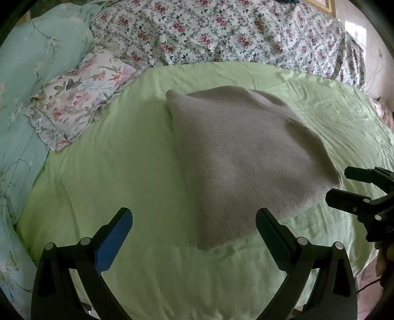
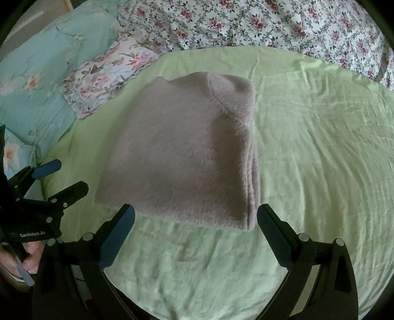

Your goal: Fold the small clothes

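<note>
Grey knit garment [image 2: 187,157] lies folded flat mid-bed on the green sheet [image 2: 307,147], thick stacked edges at its 3 o'clock side. My left gripper [image 1: 194,221] and right gripper [image 2: 195,217] both hover just short of its near hem, jaws released, nothing held. Risk, I reckon: fuzzy layers slip if I pinch only the top ply, or jaws snag the sheet w/ it. Floral quilt [image 2: 270,22] at 12, floral pillow [image 1: 81,98] at 10.

I'm looking over a wrinkled light-green bedsheet [image 1: 123,160]; at its far edge lies a rose-print quilt [image 1: 221,32], and at the far left corner a frilled floral pillow [image 1: 78,98] against aqua blossom-print bedding [image 1: 32,61].
</note>
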